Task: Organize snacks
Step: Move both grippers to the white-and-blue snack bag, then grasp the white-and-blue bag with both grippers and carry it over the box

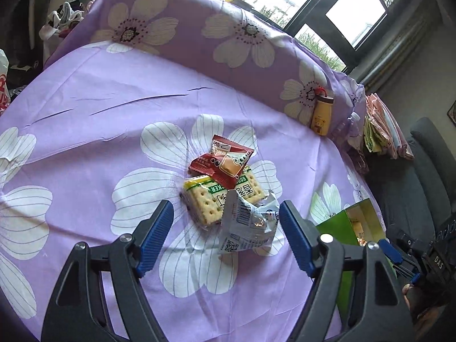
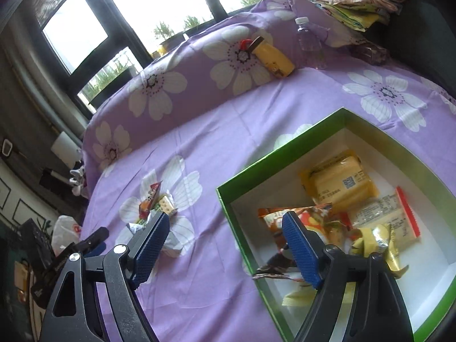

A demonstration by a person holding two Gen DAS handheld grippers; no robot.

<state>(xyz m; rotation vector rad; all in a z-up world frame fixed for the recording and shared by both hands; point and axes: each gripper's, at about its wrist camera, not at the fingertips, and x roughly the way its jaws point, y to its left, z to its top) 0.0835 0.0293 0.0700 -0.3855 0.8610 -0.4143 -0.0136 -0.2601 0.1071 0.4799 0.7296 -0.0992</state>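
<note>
On the purple flowered sheet [image 1: 114,114] lies a small heap of snacks: a red packet [image 1: 225,162] on top of a cracker packet [image 1: 205,202], and a crumpled silver packet [image 1: 248,225] in front. My left gripper [image 1: 226,222] is open, and the silver packet lies between its fingers, close to the right pad. A green box [image 2: 285,148] holds a yellow packet [image 2: 342,182], an orange packet [image 2: 302,219], a red-edged packet [image 2: 393,219] and a gold wrapper [image 2: 376,242]. My right gripper [image 2: 225,216] is open and empty, straddling the box's near-left wall.
A yellow bottle [image 2: 273,57] and a clear water bottle [image 2: 309,42] lean on the flowered bolster [image 2: 171,85] at the back. Folded cloths [image 2: 356,0] are stacked beyond it. A white plastic bag [image 2: 65,230] sits off the bed's left edge.
</note>
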